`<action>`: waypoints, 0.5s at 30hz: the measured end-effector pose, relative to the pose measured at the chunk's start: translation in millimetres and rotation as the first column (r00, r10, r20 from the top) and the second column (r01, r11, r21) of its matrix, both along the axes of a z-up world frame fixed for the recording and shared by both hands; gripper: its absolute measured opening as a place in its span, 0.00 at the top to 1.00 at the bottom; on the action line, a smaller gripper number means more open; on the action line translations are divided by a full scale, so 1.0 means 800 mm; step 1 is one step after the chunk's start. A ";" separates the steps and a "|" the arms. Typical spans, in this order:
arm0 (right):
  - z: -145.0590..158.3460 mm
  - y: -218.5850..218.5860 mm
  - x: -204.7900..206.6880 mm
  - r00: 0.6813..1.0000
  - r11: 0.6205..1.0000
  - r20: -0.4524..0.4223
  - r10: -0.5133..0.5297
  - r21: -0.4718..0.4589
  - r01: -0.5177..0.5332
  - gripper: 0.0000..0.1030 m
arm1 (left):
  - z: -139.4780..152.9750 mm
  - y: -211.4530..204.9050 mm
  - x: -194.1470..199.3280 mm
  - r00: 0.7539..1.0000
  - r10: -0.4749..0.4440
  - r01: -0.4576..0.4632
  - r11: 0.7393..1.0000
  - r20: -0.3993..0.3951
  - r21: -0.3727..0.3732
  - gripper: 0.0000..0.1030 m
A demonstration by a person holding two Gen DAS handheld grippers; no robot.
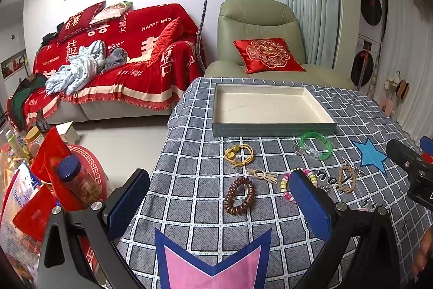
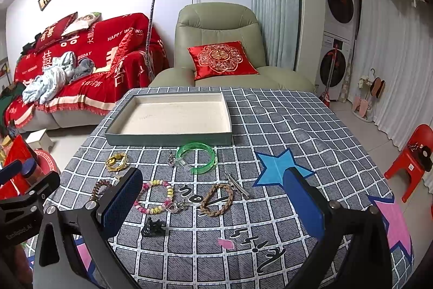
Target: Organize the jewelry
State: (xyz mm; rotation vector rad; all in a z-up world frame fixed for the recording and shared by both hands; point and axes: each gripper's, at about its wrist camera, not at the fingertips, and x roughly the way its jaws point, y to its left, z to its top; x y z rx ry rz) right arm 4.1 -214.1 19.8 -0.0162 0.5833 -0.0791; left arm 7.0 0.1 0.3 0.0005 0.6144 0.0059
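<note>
An empty grey tray with a cream lining (image 1: 273, 123) (image 2: 167, 138) stands at the far side of the checked tablecloth. In front of it lie a green bangle (image 1: 316, 145) (image 2: 196, 155), a yellow cord bracelet (image 1: 239, 154) (image 2: 116, 161), a brown bead bracelet (image 1: 239, 195) (image 2: 100, 187), a pink and yellow bead bracelet (image 1: 285, 184) (image 2: 155, 197), a braided brown bracelet (image 1: 346, 179) (image 2: 216, 198), a silver hair clip (image 2: 238, 184) and a black claw clip (image 2: 153, 229). My left gripper (image 1: 219, 203) is open above the brown beads. My right gripper (image 2: 213, 203) is open above the braided bracelet. Both are empty.
A blue paper star (image 1: 369, 155) (image 2: 281, 167) and a pink star (image 1: 213, 264) are fixed on the cloth. A red-covered sofa (image 1: 116, 58) and a green armchair (image 2: 216, 45) stand behind the table. Snack jars and red packets (image 1: 54, 180) crowd the left. A red stool (image 2: 414, 153) stands at the right.
</note>
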 end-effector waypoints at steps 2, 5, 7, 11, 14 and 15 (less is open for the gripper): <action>0.001 0.000 0.000 1.000 1.000 0.000 0.000 0.001 0.000 0.00 | -0.002 0.000 0.000 1.000 -0.002 0.002 1.000 -0.005 0.000 0.00; 0.003 0.001 0.001 1.000 1.000 -0.004 -0.004 0.001 0.004 0.00 | -0.006 0.002 0.002 1.000 -0.003 0.003 1.000 -0.016 -0.001 0.00; 0.003 -0.001 0.001 1.000 1.000 -0.007 -0.006 0.006 0.006 0.00 | -0.007 0.002 0.003 1.000 -0.003 0.003 1.000 -0.023 -0.002 0.00; 0.002 -0.001 0.002 1.000 1.000 -0.010 -0.008 0.007 0.009 0.00 | -0.006 0.003 0.004 1.000 -0.005 0.005 1.000 -0.026 -0.002 0.00; 0.001 -0.002 0.002 1.000 1.000 -0.012 -0.009 0.010 0.009 0.00 | -0.007 0.004 0.004 1.000 -0.007 0.007 1.000 -0.028 -0.003 0.00; -0.003 -0.004 0.002 1.000 1.000 -0.014 -0.010 0.011 0.010 0.00 | -0.007 0.003 0.005 1.000 -0.009 0.009 1.000 -0.030 -0.003 0.00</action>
